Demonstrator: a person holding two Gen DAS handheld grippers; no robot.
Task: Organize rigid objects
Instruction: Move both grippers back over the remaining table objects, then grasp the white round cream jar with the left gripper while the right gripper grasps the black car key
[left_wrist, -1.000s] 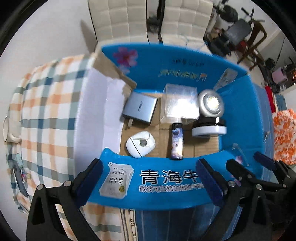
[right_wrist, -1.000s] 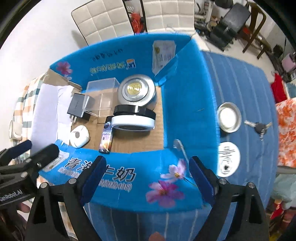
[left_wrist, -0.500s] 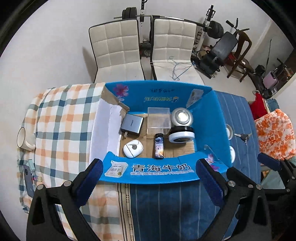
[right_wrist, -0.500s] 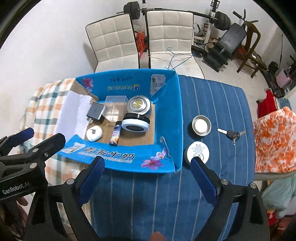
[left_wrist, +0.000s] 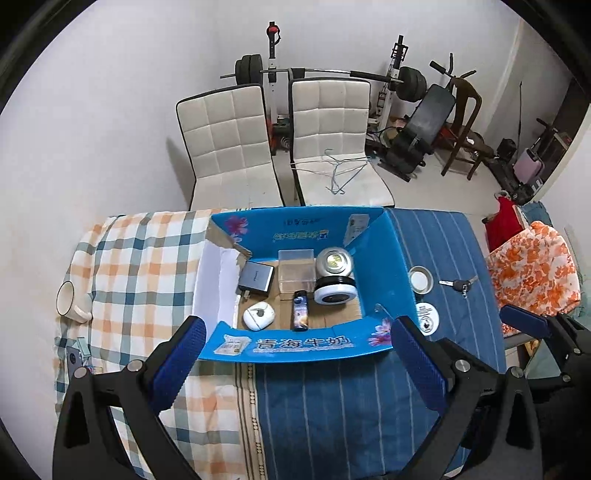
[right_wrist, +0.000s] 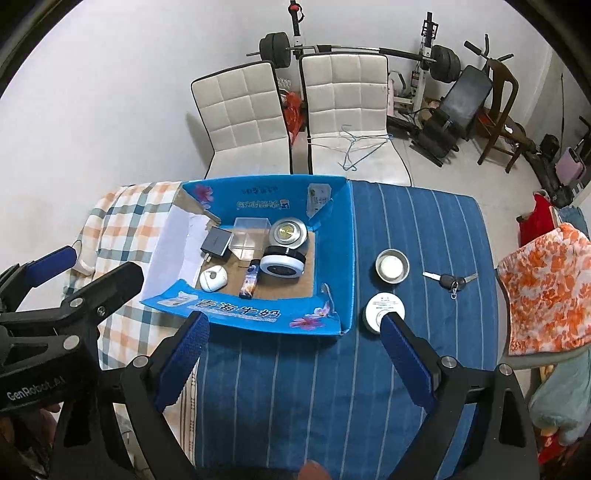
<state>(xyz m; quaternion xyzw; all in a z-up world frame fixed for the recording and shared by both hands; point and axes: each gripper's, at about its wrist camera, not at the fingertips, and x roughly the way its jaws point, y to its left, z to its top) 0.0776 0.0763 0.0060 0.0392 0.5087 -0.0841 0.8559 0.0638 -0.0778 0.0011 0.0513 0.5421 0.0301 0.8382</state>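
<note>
Most of the sorting looks done. The blue carton (right_wrist: 334, 258) sits on the desk (right_wrist: 332, 387) toward its far edge, where the checked cloth meets the blue striped one, and it holds six things: a grey charger block (right_wrist: 215, 242) and a clear plastic case (right_wrist: 248, 236) along the far wall, a silver round tin (right_wrist: 287, 232) in the far right corner, a black-and-white round jar (right_wrist: 282, 263) just in front of it, a dark tube (right_wrist: 250, 282) and a white oval gadget (right_wrist: 213, 278) near the front wall.

Three pieces lie outside, to the right of the carton: a small metal dish (right_wrist: 392, 266), a white round lid (right_wrist: 384, 312) nearer the front, and a set of keys (right_wrist: 450, 282) toward the right edge. A mug (left_wrist: 68, 303) lies at the left edge.

Both the left tool (left_wrist: 295, 363) and right tool (right_wrist: 291, 354) are spread wide, holding nothing, hovering above the front edge. I'd say the dish, lid and keys are what's left.
</note>
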